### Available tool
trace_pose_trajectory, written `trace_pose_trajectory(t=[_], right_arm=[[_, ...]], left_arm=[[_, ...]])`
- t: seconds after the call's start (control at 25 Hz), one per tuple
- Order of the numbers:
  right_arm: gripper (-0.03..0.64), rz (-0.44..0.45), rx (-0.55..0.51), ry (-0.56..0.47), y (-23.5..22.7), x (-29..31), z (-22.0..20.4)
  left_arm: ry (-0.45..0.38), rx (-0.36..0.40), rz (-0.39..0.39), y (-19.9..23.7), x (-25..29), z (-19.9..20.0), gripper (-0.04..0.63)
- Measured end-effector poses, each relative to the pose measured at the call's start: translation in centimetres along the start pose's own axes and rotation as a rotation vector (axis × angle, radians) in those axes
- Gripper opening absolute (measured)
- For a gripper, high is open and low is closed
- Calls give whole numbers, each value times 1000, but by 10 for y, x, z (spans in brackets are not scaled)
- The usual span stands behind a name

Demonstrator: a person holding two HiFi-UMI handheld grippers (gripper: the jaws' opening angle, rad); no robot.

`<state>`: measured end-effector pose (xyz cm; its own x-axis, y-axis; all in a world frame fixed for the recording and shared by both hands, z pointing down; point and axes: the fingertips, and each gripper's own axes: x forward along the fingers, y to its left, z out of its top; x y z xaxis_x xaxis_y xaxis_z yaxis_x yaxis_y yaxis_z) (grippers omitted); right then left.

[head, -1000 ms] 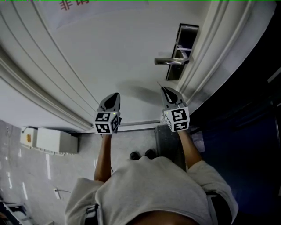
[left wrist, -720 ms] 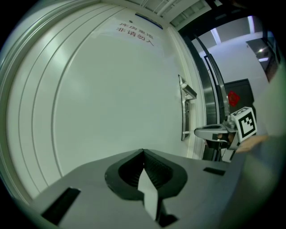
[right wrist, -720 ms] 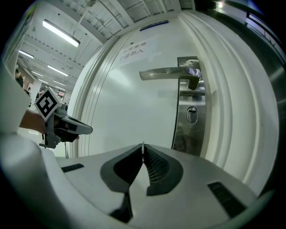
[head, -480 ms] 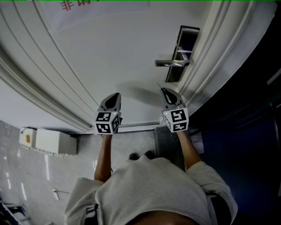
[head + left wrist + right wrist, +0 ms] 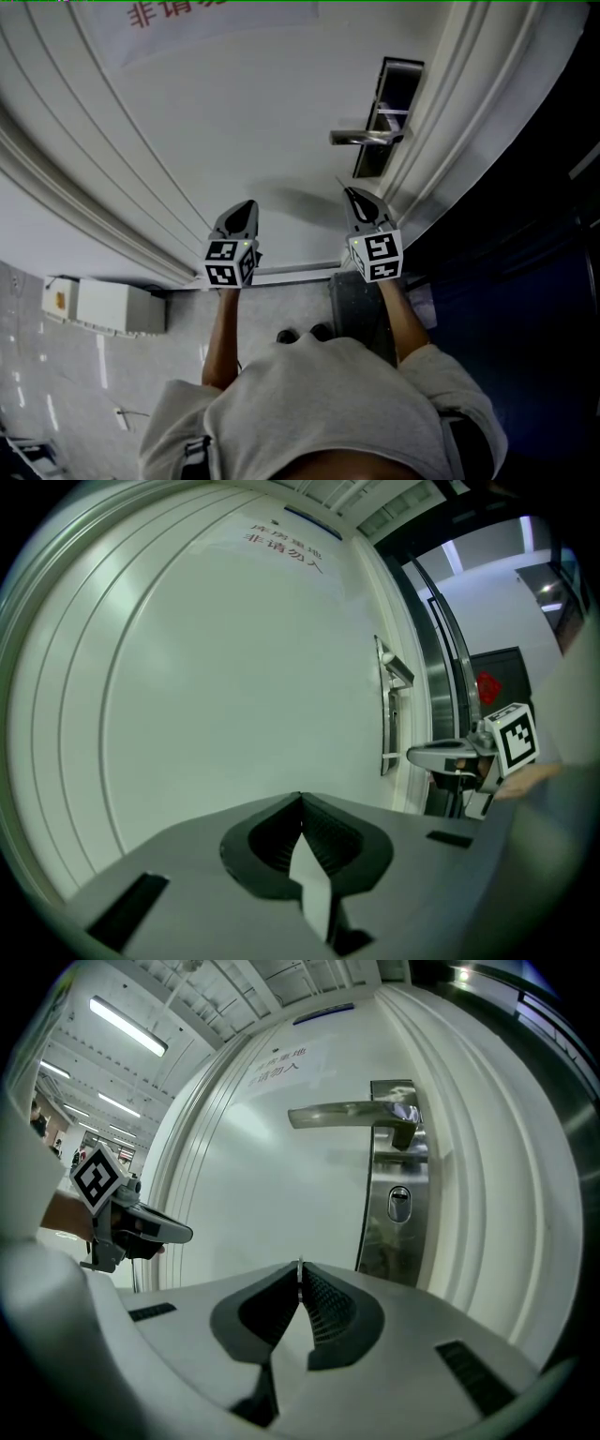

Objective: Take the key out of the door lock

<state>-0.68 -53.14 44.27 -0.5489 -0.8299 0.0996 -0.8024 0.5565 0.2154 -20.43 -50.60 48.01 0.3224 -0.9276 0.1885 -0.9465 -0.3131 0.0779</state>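
Observation:
The white door (image 5: 234,103) carries a metal lever handle (image 5: 361,138) on a steel lock plate (image 5: 398,1232). Below the lever, the keyhole (image 5: 399,1202) shows a bare slot with no key in it. My right gripper (image 5: 349,190) hovers short of the door, below the handle. It is shut on a thin metal sliver, the key (image 5: 300,1263), which pokes edge-on from its tips. My left gripper (image 5: 248,202) is level with it on the left, shut and empty, facing the plain door panel. Each gripper shows in the other's view: the right gripper (image 5: 417,757) and the left gripper (image 5: 187,1234).
A paper notice with red print (image 5: 169,11) hangs higher on the door. Moulded door frames run along both sides. A pale box (image 5: 112,302) sits on the floor at the left. Right of the door frame lies a dark glazed opening (image 5: 525,234). My shoes (image 5: 305,332) stand close to the threshold.

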Motion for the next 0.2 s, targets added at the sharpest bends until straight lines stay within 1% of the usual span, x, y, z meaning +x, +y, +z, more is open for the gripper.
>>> trace_pose_trajectory(t=[0.2], right_arm=[[29, 5, -3, 4, -1, 1, -2]], left_arm=[[-1, 4, -3, -2, 3, -1, 18]])
